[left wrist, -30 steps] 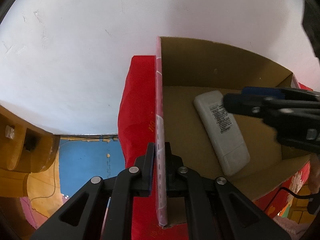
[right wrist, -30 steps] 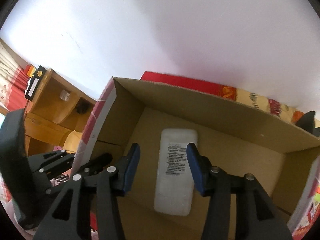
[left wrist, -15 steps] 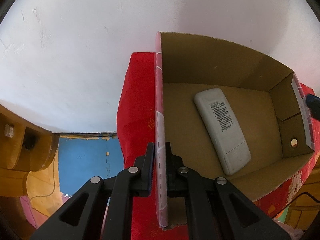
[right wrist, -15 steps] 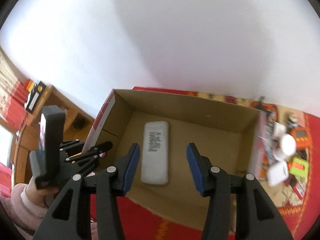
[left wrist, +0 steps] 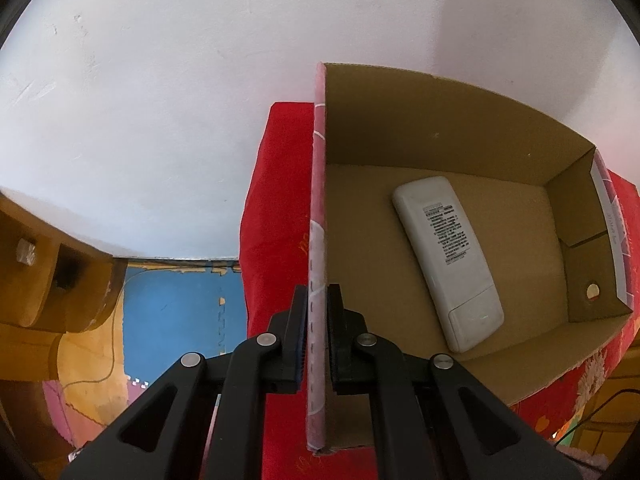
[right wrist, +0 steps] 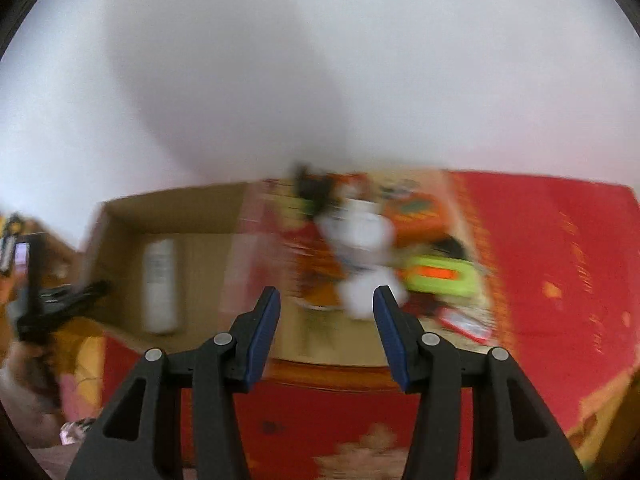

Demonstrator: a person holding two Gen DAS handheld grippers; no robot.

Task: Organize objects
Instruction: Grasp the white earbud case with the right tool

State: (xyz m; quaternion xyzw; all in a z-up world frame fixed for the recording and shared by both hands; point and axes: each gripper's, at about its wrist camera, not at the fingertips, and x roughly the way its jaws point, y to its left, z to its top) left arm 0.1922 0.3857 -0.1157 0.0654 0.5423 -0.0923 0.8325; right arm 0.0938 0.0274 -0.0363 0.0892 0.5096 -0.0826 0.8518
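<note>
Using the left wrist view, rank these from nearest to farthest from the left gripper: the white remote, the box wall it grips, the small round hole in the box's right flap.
1. Box wall, clamped in the left gripper.
2. White remote, on the box floor, right.
3. Round hole, far right flap.

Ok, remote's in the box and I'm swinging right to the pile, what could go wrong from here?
1. The left gripper pinches only the thin side wall of the cardboard box; a tug could bend it or shift the box and the white remote.
2. The right wrist view is motion-blurred, so the heaped objects are hard to tell apart; the open right gripper may catch two at once.
</note>
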